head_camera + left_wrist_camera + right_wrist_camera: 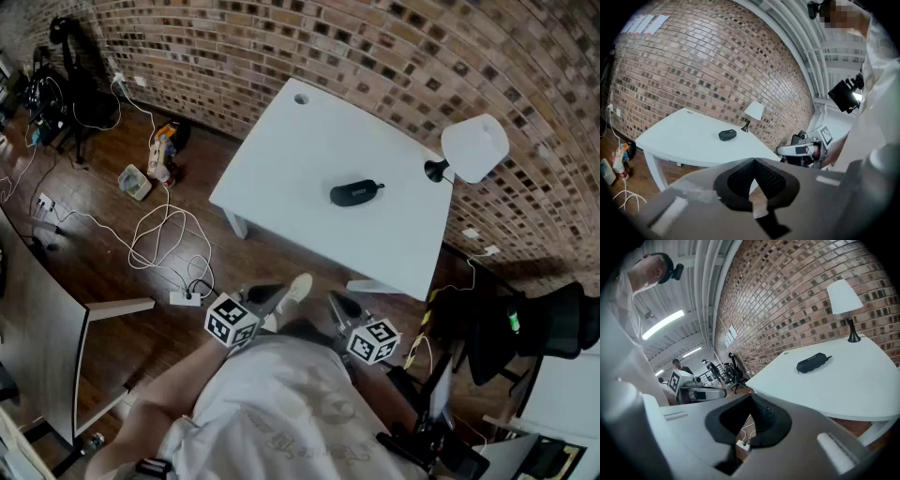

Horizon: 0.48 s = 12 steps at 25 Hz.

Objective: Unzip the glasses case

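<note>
The black zipped glasses case (356,192) lies closed on the white table (281,159), toward its far right side; it also shows as the case (727,135) in the left gripper view and the case (813,363) in the right gripper view. Both grippers hang well short of the table, close to my body above the floor. My left gripper (263,297) is shut with nothing between its jaws, as its own view shows (753,161). My right gripper (341,306) is likewise shut and empty (751,398). Both point slightly downward toward the table.
A white table lamp (473,148) stands at the table's right corner beside the case. A brick wall (375,56) runs behind. White cables and a power strip (184,298) lie on the wooden floor at left. A black chair (553,323) stands at right, another desk (47,328) at left.
</note>
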### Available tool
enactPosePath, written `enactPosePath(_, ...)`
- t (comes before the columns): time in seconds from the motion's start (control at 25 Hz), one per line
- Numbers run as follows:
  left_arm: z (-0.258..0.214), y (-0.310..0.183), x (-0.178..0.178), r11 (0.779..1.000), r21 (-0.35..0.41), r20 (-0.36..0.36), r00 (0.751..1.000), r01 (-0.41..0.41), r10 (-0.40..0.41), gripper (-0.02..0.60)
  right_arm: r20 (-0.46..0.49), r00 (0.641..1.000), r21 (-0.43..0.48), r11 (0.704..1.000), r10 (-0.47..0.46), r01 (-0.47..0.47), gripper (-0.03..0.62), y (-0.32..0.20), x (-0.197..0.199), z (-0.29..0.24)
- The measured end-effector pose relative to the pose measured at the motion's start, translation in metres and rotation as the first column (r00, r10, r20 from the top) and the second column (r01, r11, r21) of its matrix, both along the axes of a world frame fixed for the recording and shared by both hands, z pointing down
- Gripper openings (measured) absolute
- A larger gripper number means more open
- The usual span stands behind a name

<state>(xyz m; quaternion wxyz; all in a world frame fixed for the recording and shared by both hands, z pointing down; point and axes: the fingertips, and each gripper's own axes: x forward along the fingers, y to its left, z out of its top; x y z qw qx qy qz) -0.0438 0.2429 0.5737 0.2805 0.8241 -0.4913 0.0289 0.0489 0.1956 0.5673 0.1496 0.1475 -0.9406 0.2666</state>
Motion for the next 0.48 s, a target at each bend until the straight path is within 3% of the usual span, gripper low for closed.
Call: enactPosePath(0.48,0.001,-0.068,0.007,0.999,-0.034,0.013,0.999,-0.041,0.041,0.003,0.006,1.000,-0.029,1.000,-0.006,0.006,0.008,-0.075,-0.007,0.006)
